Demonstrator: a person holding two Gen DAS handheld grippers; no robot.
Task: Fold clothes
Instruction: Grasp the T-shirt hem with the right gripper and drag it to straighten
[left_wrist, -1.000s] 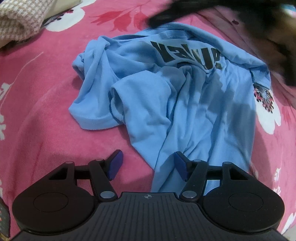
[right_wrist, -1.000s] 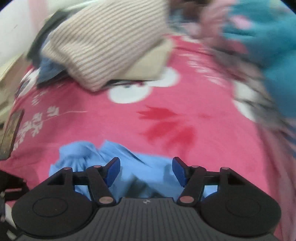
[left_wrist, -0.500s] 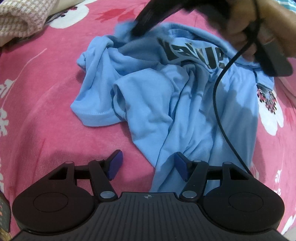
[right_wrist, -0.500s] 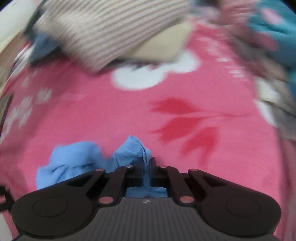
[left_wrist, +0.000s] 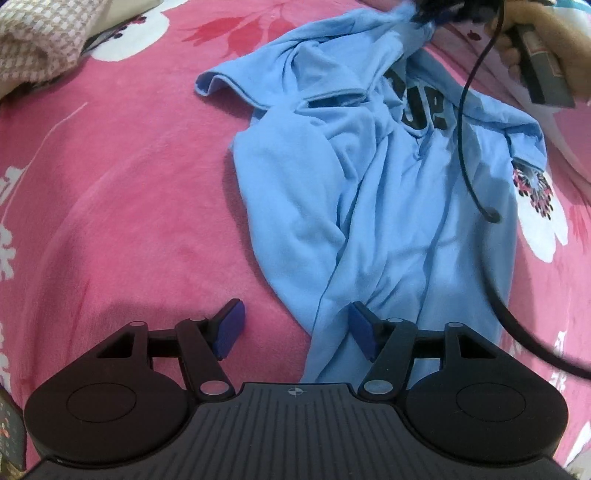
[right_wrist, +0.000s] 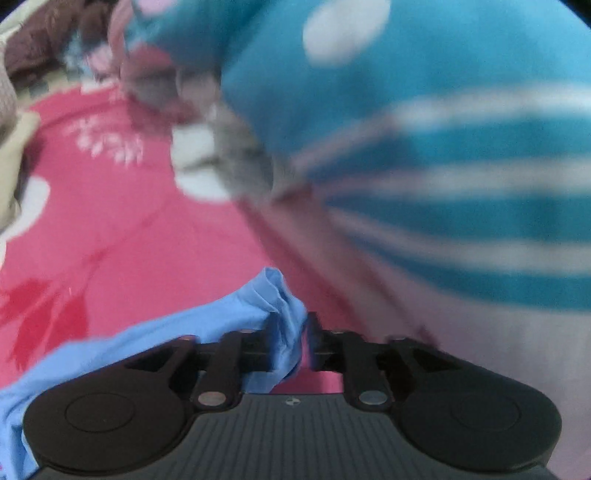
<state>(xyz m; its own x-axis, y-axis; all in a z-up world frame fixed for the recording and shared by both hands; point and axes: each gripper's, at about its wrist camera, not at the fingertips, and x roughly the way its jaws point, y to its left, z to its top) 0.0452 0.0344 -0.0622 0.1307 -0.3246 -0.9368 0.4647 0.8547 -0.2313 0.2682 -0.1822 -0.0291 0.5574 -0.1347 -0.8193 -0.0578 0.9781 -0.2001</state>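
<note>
So, progress: early; light-blue T-shirt (left_wrist: 388, 192) crumpled, no fold made, spreading flat + all folds left (judged).
Shirt spot: mid-bed, hem near, collar end far right.
R gripper (right_wrist: 295, 339): jaws opening, bunch of shirt fabric between pads, seems pinched.
L gripper (left_wrist: 291, 328): jaws apart, empty, hem edge just beside right pad.
Surface: pink floral blanket (left_wrist: 129, 184), soft.
Room: checked cloth (left_wrist: 40, 40) far left; teal striped fabric (right_wrist: 443, 147) far right, blurred.

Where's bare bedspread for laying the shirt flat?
Widest bare pink bedspread lies left of the blue shirt, bordered by the checked cloth at top left and the left gripper below. The right side is crowded: cable, person's hand, striped teal fabric.
</note>
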